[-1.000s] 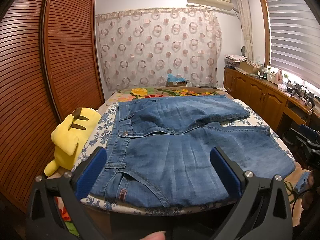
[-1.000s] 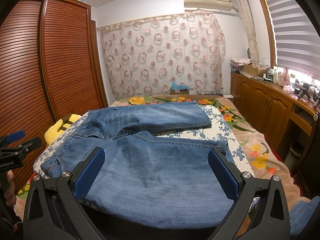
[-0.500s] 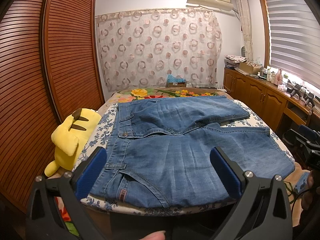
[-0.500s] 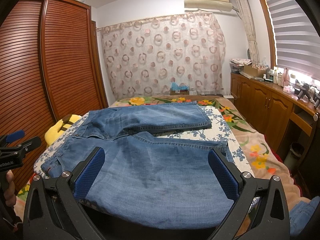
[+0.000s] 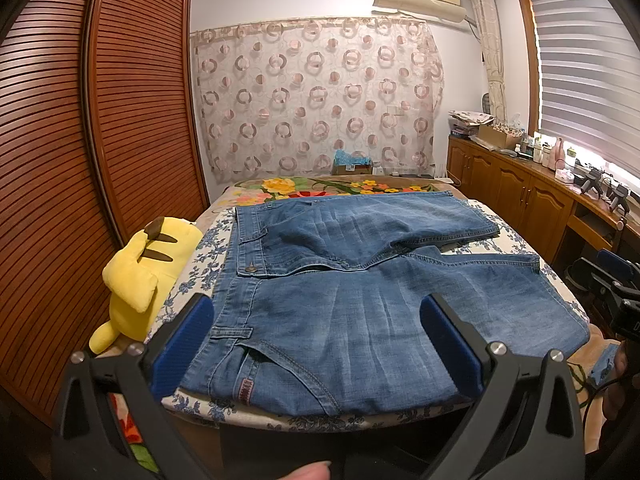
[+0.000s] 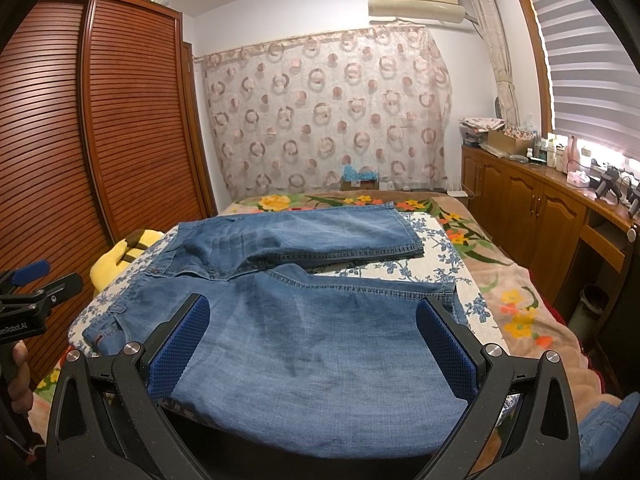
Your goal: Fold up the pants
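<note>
So the pair of faded blue denim jeans (image 5: 360, 300) is spread flat and unfolded on a white pad with a blue flower print (image 5: 208, 240), which sits on top of a bed with a bright floral blanket (image 6: 516, 312). Long axis runs left to right across the bed: waistband, with its metal button (image 5: 251, 268), is at the left end, and both legs stretch off to the right. The legs splay apart a bit in a V, the far one angled toward the curtain side and the near one along the front edge of the pad, with a wedge of flowered pad showing between them. The near hem hangs slightly over the front edge in the right wrist view.

The left gripper (image 5: 316, 340) hovers over the waist and pocket area, blue-padded fingers spread wide with nothing between them, not touching the denim as far as I can tell. The right gripper (image 6: 312, 344) is the same deal over the near leg: fingers wide apart, empty, above the fabric.

Just off the left edge of the pad lies a yellow plush toy with brown-tipped ears (image 5: 136, 276), next to a slatted dark wood wardrobe (image 5: 60, 160). At the far end of the bed there's a small cardboard box with something blue and crinkly sticking out of it (image 5: 352, 162), against a circle-patterned curtain (image 5: 316, 96). On the right, a wooden cabinet counter (image 6: 532, 196) holds bottles and another open cardboard box; I can't make out what's in that one.
</note>
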